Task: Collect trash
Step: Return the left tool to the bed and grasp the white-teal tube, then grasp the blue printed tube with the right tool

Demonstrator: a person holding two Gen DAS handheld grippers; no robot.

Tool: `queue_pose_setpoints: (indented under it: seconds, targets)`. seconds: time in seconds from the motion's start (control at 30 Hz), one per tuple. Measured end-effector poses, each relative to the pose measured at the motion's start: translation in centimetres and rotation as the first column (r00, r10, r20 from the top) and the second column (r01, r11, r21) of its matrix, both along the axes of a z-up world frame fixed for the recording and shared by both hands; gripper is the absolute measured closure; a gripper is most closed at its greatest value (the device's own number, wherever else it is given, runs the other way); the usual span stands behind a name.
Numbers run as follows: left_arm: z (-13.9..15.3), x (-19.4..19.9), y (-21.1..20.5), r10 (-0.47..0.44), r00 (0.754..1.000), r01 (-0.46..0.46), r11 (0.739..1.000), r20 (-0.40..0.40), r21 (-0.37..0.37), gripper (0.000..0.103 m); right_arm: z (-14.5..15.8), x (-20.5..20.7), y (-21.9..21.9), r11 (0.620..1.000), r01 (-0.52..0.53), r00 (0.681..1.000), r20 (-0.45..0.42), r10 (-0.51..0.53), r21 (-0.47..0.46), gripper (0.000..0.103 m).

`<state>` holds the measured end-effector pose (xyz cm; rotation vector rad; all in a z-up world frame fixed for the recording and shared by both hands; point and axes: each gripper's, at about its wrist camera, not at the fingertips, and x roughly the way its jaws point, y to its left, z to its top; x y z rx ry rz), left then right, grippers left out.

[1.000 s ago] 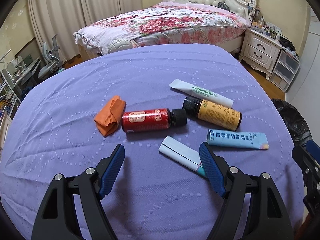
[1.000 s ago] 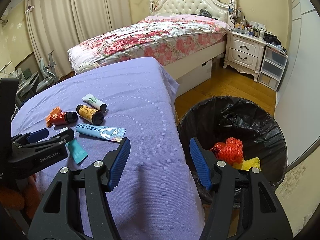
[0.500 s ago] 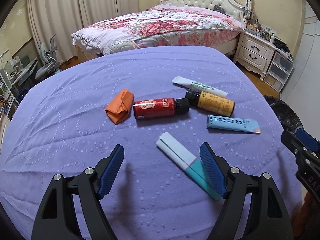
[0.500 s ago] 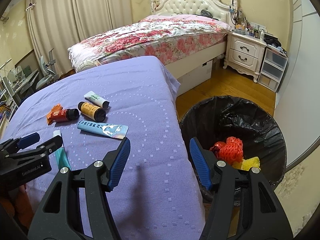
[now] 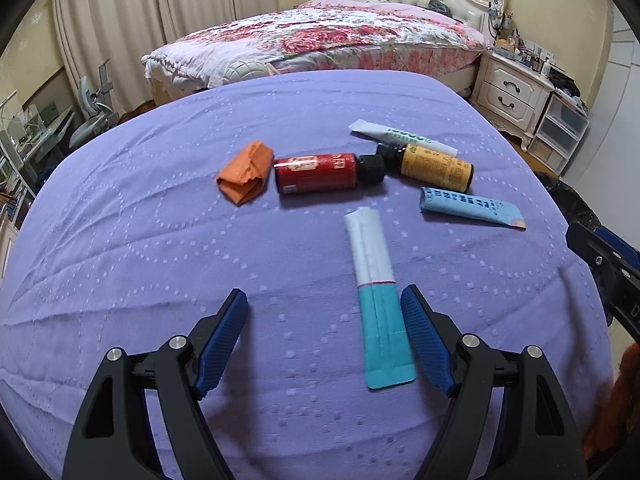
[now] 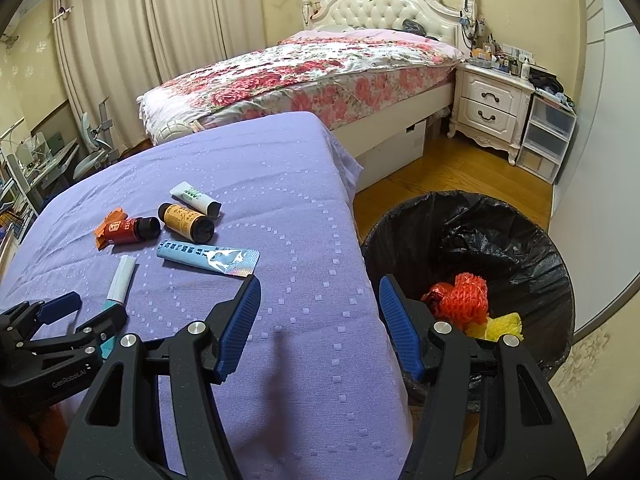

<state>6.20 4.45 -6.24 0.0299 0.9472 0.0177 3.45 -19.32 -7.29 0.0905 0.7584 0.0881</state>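
Now left tool (image 5: pixel 324 306) open, teal-and-white packet (image 5: pixel 378 296) beside one finger, unheld.

The left gripper (image 5: pixel 322 340) hovers open over the purple cloth (image 5: pixel 140 240), a white-and-teal tube (image 5: pixel 378 300) just inside its right finger. Beyond lie an orange wrapper (image 5: pixel 245 178), red bottle (image 5: pixel 320 173), yellow bottle (image 5: pixel 434 166), white tube (image 5: pixel 400 136) and blue tube (image 5: pixel 468 208).

Purple cloth (image 5: pixel 160 280) bears an orange wrapper (image 5: pixel 245 178), two bottles (image 5: pixel 320 173) (image 5: pixel 436 165), two tubes (image 5: pixel 400 136) (image 5: pixel 470 205) and a teal-white sachet (image 5: pixel 378 296).
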Motion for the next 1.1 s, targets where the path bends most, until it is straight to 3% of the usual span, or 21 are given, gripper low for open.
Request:
queue_pose_setpoints:
  seconds: [0.13, 0.3, 0.57, 0.83, 0.93, 1.1]
  targets:
    - [0.0, 0.2, 0.1, -0.013, 1.000, 0.013, 1.000, 0.009, -0.012, 0.027, 0.0, 0.0, 0.3, 1.000, -0.008, 1.000, -0.002, 0.008, -0.005, 0.043]
    - [0.0, 0.4, -1.2, -0.085, 0.996, 0.086, 0.996, 0.031, -0.006, 0.050, 0.3, 0.5, 1.0, 1.000, -0.019, 1.000, 0.001, 0.019, -0.009, 0.043]
    - [0.1, 0.2, -1.1, -0.096, 0.994, 0.096, 0.995, 0.058, 0.007, 0.083, 0.9, 4.0, 2.0, 0.999, -0.025, 1.000, -0.008, 0.024, -0.025, 0.043]
    - [0.4, -0.2, 1.0, -0.071, 0.996, 0.072, 0.997, 0.061, -0.020, 0.083, -0.8, 7.4, 3.8, 0.994, -0.023, 0.993, -0.116, 0.010, -0.105, 0.043]
    - [0.6, -0.5, 2.0, -0.058, 0.996, 0.059, 0.998, 0.068, -0.017, 0.083, -1.0, 6.7, 4.4, 0.988, -0.041, 0.992, -0.124, 0.023, -0.146, 0.042]
    - [0.8, -0.8, 3.8, -0.027, 0.996, 0.028, 0.999, 0.080, -0.015, 0.083, -1.2, 4.4, 5.1, 0.988, -0.078, 0.989, -0.134, 0.060, -0.135, 0.035]
